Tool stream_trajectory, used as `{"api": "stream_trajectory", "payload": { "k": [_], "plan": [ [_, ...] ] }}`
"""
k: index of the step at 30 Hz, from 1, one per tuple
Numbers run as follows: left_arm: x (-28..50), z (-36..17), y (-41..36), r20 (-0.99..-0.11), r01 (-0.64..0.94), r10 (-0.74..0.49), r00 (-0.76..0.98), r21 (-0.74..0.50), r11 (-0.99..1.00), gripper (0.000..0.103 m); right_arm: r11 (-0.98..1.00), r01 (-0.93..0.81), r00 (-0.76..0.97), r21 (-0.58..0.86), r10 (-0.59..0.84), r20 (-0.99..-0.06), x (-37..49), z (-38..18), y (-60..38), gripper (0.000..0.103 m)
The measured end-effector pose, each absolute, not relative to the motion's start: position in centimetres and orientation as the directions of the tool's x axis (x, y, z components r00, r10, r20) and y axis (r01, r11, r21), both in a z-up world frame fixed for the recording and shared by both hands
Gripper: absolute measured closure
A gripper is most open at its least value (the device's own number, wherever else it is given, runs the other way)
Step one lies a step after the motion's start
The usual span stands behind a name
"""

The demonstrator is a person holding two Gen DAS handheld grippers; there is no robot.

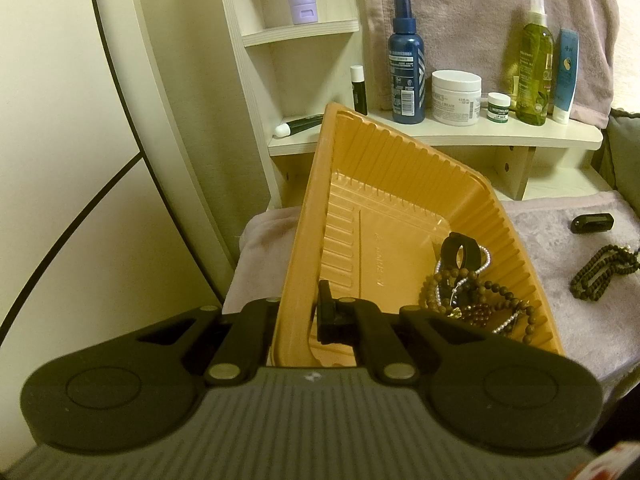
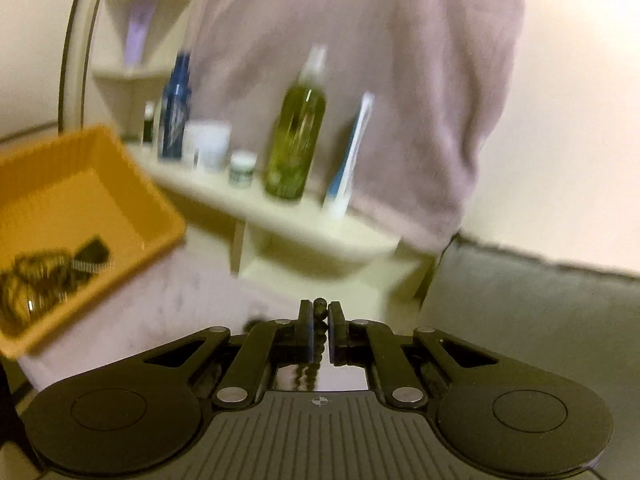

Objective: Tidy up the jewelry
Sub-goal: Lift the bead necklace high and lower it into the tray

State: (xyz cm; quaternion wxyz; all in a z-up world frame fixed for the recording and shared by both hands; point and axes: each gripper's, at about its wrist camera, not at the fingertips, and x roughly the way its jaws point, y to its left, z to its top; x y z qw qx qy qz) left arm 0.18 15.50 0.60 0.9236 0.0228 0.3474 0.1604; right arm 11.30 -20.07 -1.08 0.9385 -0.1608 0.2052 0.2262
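right gripper [image 2: 319, 330] fingers pinching dark bead strand [image 2: 319, 334], bound for tilted orange tray [image 1: 400, 184] clamped by left gripper [image 1: 298, 314]; next, release over tray.

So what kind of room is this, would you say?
Probably a bedroom or dressing corner at home: a wooden shelf lined with toiletries such as a cream jar and spray bottle, and an orange tray holding bead bracelets over a towel-covered surface.

A: Orange ribbed tray [image 1: 384, 216] is tilted, one wall pinched!
B: Bead bracelets and a black ring [image 1: 472, 284] are heaped in its low corner. Dark bead strand [image 2: 318, 336] hangs clamped; another strand [image 1: 602, 266] lies on the towel.
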Motion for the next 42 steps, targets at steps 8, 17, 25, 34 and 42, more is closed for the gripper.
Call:
{"api": "stream_trajectory", "payload": {
  "k": [8, 17, 25, 34, 42],
  "plan": [
    [0.2, 0.8, 15.4, -0.632, -0.278, 0.311, 0.710, 0.153, 0.948, 0.099, 0.859, -0.485, 0.843, -0.162, 0.411, -0.348, 11.1, 4.4, -20.9, 0.096],
    [0.1, 0.9, 15.3, -0.630, -0.276, 0.308, 0.713, 0.152, 0.949, 0.099, 0.836, -0.525, 0.844, -0.162, 0.486, -0.226, 10.1, 10.5, -20.1, 0.096],
    [0.1, 0.9, 15.3, -0.630, -0.275, 0.305, 0.714, 0.148, 0.950, 0.099, 0.789, -0.583, 0.812, -0.193, 0.573, -0.112, 9.3, 16.5, -18.6, 0.096],
    [0.0, 0.9, 15.4, -0.630, -0.276, 0.303, 0.716, 0.143, 0.950, 0.099, 0.749, -0.617, 0.772, -0.242, 0.636, 0.000, 9.5, 22.6, -16.9, 0.096],
    [0.0, 1.0, 15.5, -0.632, -0.273, 0.298, 0.715, 0.139, 0.952, 0.099, 0.673, -0.691, 0.687, -0.265, 0.725, 0.050, 9.7, 26.4, -12.7, 0.096]
  ]
}}
